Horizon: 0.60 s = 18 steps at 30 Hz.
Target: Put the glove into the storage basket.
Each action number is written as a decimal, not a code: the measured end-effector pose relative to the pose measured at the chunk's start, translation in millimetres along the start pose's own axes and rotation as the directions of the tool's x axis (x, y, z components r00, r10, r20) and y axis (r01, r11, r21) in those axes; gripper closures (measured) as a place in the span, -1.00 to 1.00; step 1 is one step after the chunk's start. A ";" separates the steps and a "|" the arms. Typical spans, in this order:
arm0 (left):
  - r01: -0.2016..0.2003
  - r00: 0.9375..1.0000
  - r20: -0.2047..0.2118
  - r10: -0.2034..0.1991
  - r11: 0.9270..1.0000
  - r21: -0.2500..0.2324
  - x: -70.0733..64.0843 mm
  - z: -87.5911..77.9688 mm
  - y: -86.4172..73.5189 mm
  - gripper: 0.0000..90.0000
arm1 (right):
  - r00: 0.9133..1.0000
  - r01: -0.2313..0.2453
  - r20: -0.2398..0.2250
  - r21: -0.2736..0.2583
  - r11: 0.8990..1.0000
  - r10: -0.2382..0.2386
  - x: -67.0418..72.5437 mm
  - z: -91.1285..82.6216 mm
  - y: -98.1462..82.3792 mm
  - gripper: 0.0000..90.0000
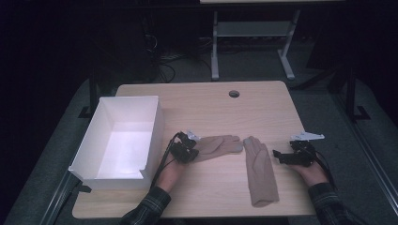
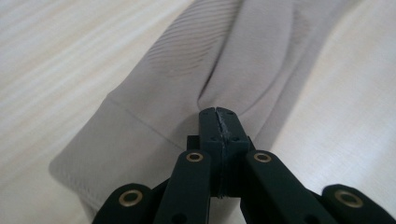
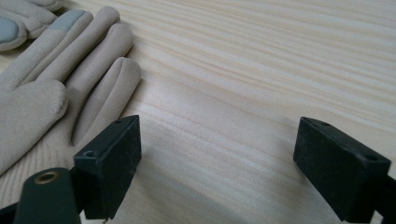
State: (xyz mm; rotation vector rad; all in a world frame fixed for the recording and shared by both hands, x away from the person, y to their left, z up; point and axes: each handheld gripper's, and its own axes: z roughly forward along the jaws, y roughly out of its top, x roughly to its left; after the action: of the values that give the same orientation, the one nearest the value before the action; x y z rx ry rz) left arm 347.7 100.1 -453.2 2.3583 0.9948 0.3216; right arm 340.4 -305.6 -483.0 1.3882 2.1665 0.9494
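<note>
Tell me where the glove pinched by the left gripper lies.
In the high view, the pinched glove lies mid-table, right of the white box, its fingertips nearly meeting the second glove; the left gripper clamps its cuff end.

My black left tool (image 2: 218,122) grips a beige glove (image 1: 218,146); a second beige glove (image 1: 259,171) has grey fingertips. The surface (image 1: 206,105) is pale wood-grain, the box (image 1: 123,140) at its left edge white.

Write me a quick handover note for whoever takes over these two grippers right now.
Left gripper: shut, pinching the cuff end of the left glove.
Right gripper: open, holding nothing, resting by the right glove.
Both beige gloves lie on the wooden table; their fingertips nearly meet mid-table.
The white box at the table's left edge holds nothing.
Done: one glove gripped.
Left, most likely: move both gloves into the box.
</note>
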 end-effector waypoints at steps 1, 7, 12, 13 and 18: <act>-0.004 1.000 0.006 0.004 1.000 -0.002 -2.2 -1.0 -1.6 0.99 | 1.000 0.001 0.000 0.000 1.000 -0.001 0.0 0.0 0.0 -0.68; -0.024 0.996 0.080 0.024 1.000 -0.002 -11.3 -10.8 -15.3 0.99 | 1.000 0.001 0.000 0.000 1.000 -0.001 0.0 0.0 0.0 -0.68; -0.041 0.990 0.135 0.043 0.999 -0.020 -18.7 -15.4 -24.2 0.99 | 1.000 0.001 -0.001 0.001 1.000 -0.001 -0.1 0.0 0.0 -0.68; -0.038 0.987 0.154 0.041 0.999 -0.025 -20.9 -16.5 -26.6 0.99 | 1.000 0.000 -0.001 0.001 1.000 0.000 0.0 -0.1 0.0 -0.68; -0.056 0.973 0.221 0.062 0.998 -0.034 -35.9 -19.9 -33.1 0.99 | 1.000 0.000 0.000 0.001 1.000 0.000 0.0 0.0 0.0 -0.68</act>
State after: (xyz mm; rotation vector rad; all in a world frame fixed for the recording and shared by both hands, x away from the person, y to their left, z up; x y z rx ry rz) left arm 295.0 101.2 -456.2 2.3413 0.8110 0.0894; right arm 340.4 -305.6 -483.0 1.3879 2.1674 0.9492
